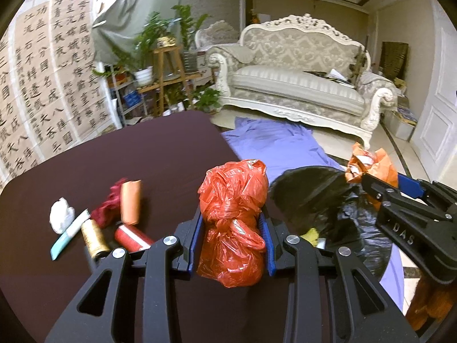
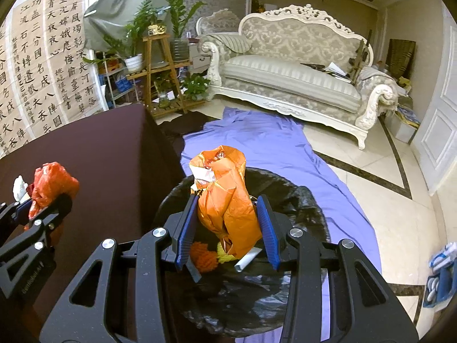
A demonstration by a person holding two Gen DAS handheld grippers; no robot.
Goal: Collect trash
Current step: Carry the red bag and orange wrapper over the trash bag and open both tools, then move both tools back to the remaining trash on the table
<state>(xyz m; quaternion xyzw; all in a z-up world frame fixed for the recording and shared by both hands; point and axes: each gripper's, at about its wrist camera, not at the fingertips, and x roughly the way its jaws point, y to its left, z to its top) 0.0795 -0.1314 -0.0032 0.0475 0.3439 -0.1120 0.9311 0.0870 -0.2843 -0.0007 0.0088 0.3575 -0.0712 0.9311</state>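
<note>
My left gripper (image 1: 232, 223) is shut on a knotted red plastic bag (image 1: 232, 205) and holds it over the right part of the dark table (image 1: 128, 154). My right gripper (image 2: 227, 225) is shut on a crumpled orange wrapper (image 2: 225, 197) above the open black-lined trash bin (image 2: 300, 205). The bin (image 1: 314, 197) stands right of the table. Orange and yellow scraps (image 2: 205, 254) lie inside it. The right gripper with the wrapper (image 1: 368, 165) shows at the right of the left wrist view. The left gripper with the red bag (image 2: 48, 188) shows at the left of the right wrist view.
On the table's left lie a white paper wad (image 1: 61, 214), a teal tube (image 1: 70, 234), a gold spool (image 1: 94, 237), a red spool (image 1: 132, 237), a dark red scrap (image 1: 110, 205) and an orange roll (image 1: 130, 201). A purple sheet (image 2: 271, 148) covers the floor before a sofa (image 2: 288, 71).
</note>
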